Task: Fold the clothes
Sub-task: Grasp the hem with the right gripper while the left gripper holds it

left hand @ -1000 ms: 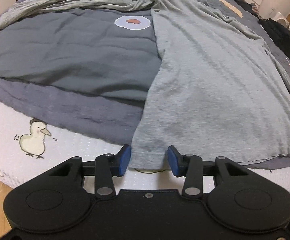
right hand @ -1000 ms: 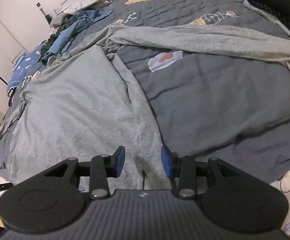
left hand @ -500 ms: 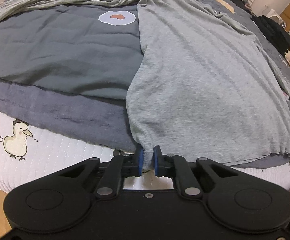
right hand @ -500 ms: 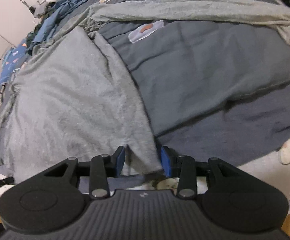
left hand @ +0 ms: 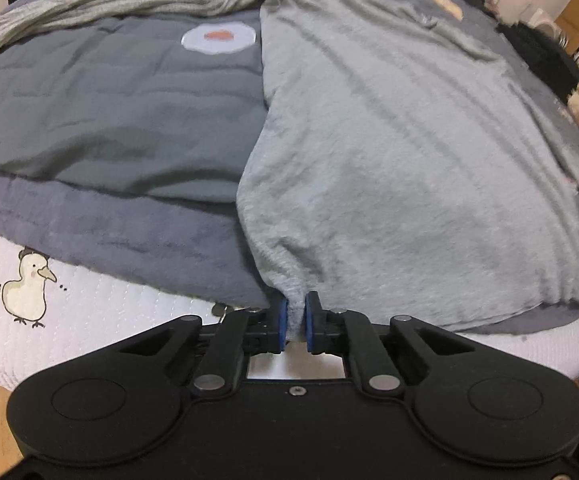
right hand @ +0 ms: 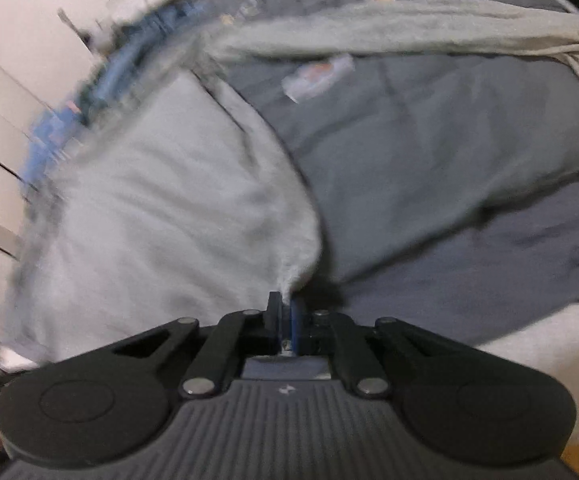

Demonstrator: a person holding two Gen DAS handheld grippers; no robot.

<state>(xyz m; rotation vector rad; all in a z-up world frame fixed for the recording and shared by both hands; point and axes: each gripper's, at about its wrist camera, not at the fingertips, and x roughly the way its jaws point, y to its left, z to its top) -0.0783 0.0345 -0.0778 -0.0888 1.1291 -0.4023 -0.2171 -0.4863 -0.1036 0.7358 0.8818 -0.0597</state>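
A grey long-sleeved shirt [left hand: 389, 152] lies spread on a dark grey quilt [left hand: 109, 112], one sleeve [left hand: 109, 4] stretched to the far left. My left gripper [left hand: 296, 322] is shut on the shirt's near left hem corner at the bed's front edge. In the right wrist view the shirt [right hand: 161, 208] is blurred; my right gripper [right hand: 285, 320] is shut on its near right hem corner, which is pulled up into a point. The other sleeve [right hand: 409, 32] runs across the far side of that view.
The white mattress cover [left hand: 89, 312] with a duck print shows below the quilt edge. Dark clothes [left hand: 545, 52] sit at the far right, blue clothes [right hand: 101, 80] at the far left of the right wrist view. A wall and cabinets stand beyond.
Both grippers went from open astride the hem to shut on it: the left closed first, the right just now. The right view has tilted and blurred, with the corner lifting.
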